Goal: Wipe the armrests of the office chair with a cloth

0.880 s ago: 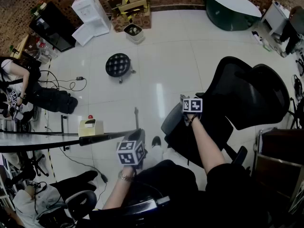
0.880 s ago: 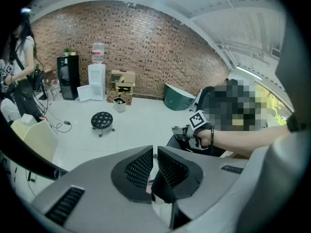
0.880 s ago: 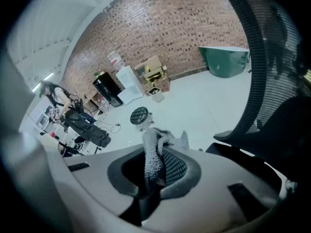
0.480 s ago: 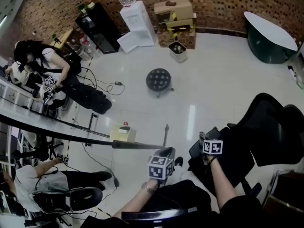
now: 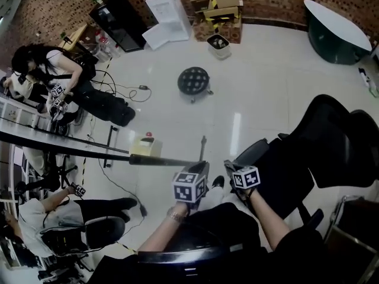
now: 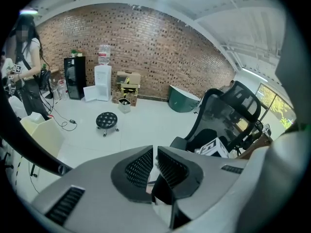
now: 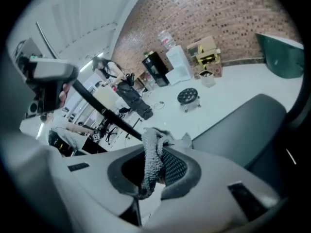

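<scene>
While a knitted cloth (image 7: 151,155) is kept pinched between the jaws of the right gripper (image 7: 154,173), with its free end sticking up past the tips, no contact with the office chair (image 5: 323,149) is yet made. The left gripper (image 6: 154,165) is held clenched with only a thin slit between its pads, and nothing is gripped in it. From the head view the chair is seen on the floor, well off the right end of the desk's (image 5: 71,148) front edge, with nothing of the task laid on the desk itself. The near armrest (image 5: 251,152), a grey padded slab, is seen just beside the right gripper, and in the right gripper view it is spread across the right side, past the cloth.

The step in hand is judged to be the approach: the cloth is carried, and wiping has not begun. For the next move, the cloth would need to be lowered flat onto the armrest pad and drawn along its length. The far armrest cannot be made out with certainty.
</scene>
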Available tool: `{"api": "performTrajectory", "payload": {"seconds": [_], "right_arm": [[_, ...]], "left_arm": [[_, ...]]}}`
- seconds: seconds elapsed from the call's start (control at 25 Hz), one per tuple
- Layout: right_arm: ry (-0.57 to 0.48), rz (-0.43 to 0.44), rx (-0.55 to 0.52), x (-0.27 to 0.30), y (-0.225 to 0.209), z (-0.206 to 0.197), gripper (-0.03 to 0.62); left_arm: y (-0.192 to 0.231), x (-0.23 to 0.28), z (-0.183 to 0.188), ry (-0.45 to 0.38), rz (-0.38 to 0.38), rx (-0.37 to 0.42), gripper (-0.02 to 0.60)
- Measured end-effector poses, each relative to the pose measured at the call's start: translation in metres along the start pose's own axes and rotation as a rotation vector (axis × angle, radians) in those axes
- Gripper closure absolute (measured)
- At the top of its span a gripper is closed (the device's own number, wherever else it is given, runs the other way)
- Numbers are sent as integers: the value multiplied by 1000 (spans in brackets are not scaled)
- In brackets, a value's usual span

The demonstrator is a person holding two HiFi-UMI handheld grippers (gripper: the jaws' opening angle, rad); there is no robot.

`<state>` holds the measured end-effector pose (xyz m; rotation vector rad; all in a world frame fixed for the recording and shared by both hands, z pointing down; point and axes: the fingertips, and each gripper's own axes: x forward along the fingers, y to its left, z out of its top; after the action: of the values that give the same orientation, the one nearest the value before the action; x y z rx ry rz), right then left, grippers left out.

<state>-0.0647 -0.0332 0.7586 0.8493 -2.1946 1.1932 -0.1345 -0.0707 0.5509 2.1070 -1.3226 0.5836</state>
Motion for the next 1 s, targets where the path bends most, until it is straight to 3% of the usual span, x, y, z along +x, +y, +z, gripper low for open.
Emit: {"api": "performTrajectory", "payload": {"seconds": [0.08, 0.2, 0.28, 0.4, 0.48, 0.64, 0.84, 1.0], "right_arm": [[-100, -64, 46, -26, -39, 41, 546], [-210, -240, 148, -75, -124, 89, 546], [-211, -320, 214, -94, -168, 98, 546], [-155, -352, 247, -97, -193, 85, 546], [-132, -355, 240, -89, -191, 67, 546], [-198, -331, 238, -67, -158, 56, 546], [-176, -240, 235, -49, -96, 15, 546], [-90, -133, 137, -21, -31, -20, 546]], "left_arm": [[-3, -1, 6, -1, -5, 6, 546], [-11, -1, 6, 8, -17, 6, 546], [-14, -3, 3, 16, -21, 5, 546], [-14, -8, 1, 19, -15, -2, 546], [-10, -9, -2, 19, -7, -9, 546], [6, -11, -1, 11, 19, -18, 546], [1, -5, -2, 15, 7, -27, 546], [0, -1, -4, 20, -3, -19, 546]]}}
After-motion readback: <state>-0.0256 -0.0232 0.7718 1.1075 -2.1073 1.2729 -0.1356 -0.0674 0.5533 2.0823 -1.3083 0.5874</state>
